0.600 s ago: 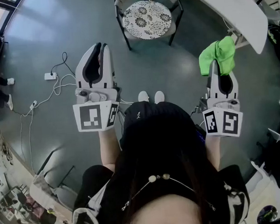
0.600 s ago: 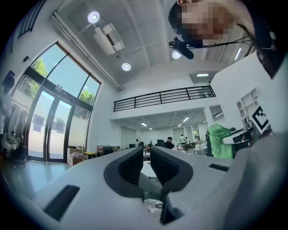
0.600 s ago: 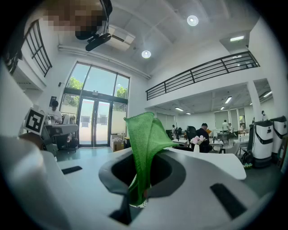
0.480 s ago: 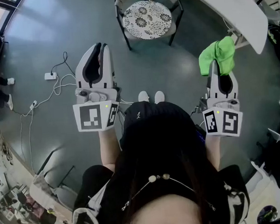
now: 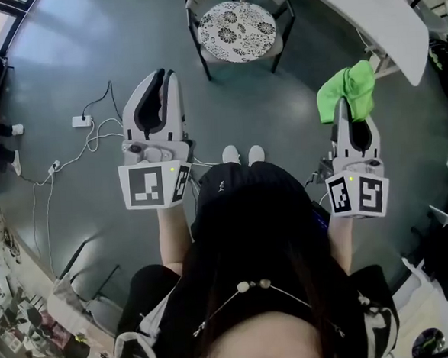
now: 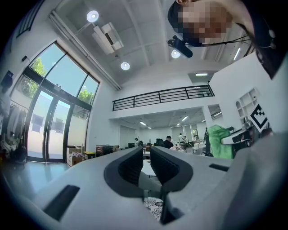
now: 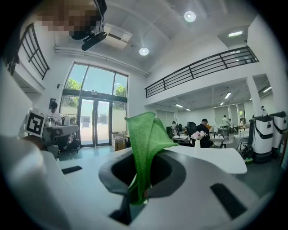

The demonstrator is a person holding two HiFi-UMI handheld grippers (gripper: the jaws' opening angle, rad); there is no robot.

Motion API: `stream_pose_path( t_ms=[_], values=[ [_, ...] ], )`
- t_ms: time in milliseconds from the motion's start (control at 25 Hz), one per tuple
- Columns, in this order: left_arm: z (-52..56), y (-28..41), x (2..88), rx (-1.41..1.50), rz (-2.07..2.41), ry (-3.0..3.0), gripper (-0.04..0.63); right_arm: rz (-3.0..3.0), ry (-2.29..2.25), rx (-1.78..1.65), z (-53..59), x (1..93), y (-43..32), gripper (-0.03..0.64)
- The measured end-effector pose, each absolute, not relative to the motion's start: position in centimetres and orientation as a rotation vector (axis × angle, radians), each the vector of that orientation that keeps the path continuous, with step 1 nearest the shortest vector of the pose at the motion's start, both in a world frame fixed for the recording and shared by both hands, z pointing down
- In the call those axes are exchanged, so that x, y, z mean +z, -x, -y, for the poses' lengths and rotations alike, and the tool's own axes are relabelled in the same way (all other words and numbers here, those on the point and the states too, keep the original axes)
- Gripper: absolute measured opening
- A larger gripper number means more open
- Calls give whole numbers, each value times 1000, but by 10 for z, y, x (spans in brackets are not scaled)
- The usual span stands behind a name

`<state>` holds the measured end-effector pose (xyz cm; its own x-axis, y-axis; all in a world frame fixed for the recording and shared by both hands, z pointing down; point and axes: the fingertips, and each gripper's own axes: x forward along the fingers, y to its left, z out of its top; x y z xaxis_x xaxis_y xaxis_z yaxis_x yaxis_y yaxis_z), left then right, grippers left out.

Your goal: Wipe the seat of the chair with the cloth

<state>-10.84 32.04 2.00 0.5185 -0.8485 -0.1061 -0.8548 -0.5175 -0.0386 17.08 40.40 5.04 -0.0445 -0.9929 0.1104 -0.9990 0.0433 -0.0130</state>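
Observation:
The chair (image 5: 237,28) stands on the floor ahead of me, its round seat covered in a black-and-white flower pattern. My right gripper (image 5: 343,103) is held up at the right, shut on a bright green cloth (image 5: 348,88) that sticks up out of its jaws. In the right gripper view the cloth (image 7: 146,134) rises folded from between the closed jaws of the gripper (image 7: 140,182). My left gripper (image 5: 164,76) is held at the left, below and left of the chair, shut with nothing in it. A strip of the patterned seat (image 6: 154,207) shows under the left gripper (image 6: 146,158).
A long white table (image 5: 377,14) runs along the far right, close to the chair. White cables and a power strip (image 5: 81,122) lie on the grey floor at the left. The person's white shoes (image 5: 242,155) are below the chair. Clutter lines the left and right edges.

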Motion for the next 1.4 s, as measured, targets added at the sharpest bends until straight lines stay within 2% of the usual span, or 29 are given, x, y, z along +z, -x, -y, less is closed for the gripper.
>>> stream_pose_path(
  t_ms=[720, 1040, 1400],
  values=[
    [-303, 123, 47, 27, -1432, 2700, 52, 2239, -2044, 141, -373, 71, -138, 44],
    [-246, 118, 64, -9, -1486, 2680, 52, 2275, -2016, 158, -298, 82, -153, 45],
    [-115, 71, 67, -29, -1533, 2624, 52, 2309, -1863, 202, -155, 105, -193, 46]
  ],
)
